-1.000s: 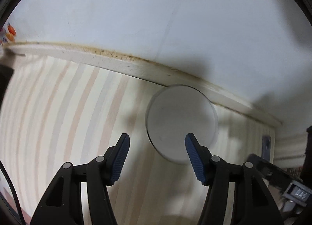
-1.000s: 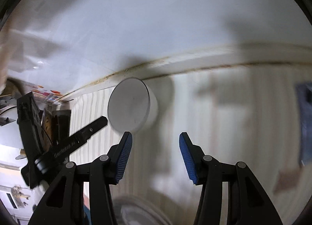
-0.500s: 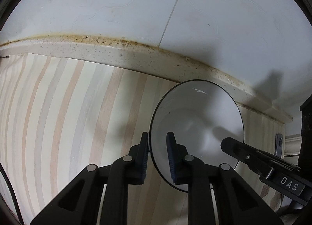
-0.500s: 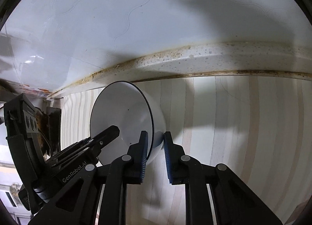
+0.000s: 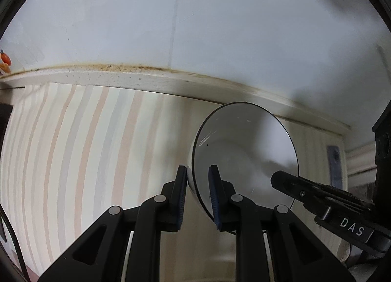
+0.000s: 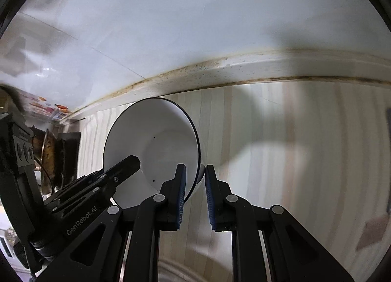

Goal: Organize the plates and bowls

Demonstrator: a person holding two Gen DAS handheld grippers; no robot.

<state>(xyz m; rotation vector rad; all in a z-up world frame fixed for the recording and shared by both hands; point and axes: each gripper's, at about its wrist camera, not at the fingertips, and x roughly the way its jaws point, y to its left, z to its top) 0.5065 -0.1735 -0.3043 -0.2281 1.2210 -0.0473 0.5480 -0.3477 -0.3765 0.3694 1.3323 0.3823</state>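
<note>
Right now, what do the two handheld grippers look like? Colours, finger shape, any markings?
Both match: the left gripper and the right gripper have matte black angular linkage fingers with silver pivot pins and ribbed blue pads. White lettering shows on each when seen from the other's camera: "DAS" on the right gripper, "GenRobot.AI" on the left. A thin black cable runs along the left view's edge.

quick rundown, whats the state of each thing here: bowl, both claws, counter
white bowl: empty, tipped on edge, rim pinched on two opposite sides
left claw: shut on the bowl's rim
right claw: shut on the bowl's rim, opposite side
striped counter: bare where visible, grimy seam along the wall
</note>
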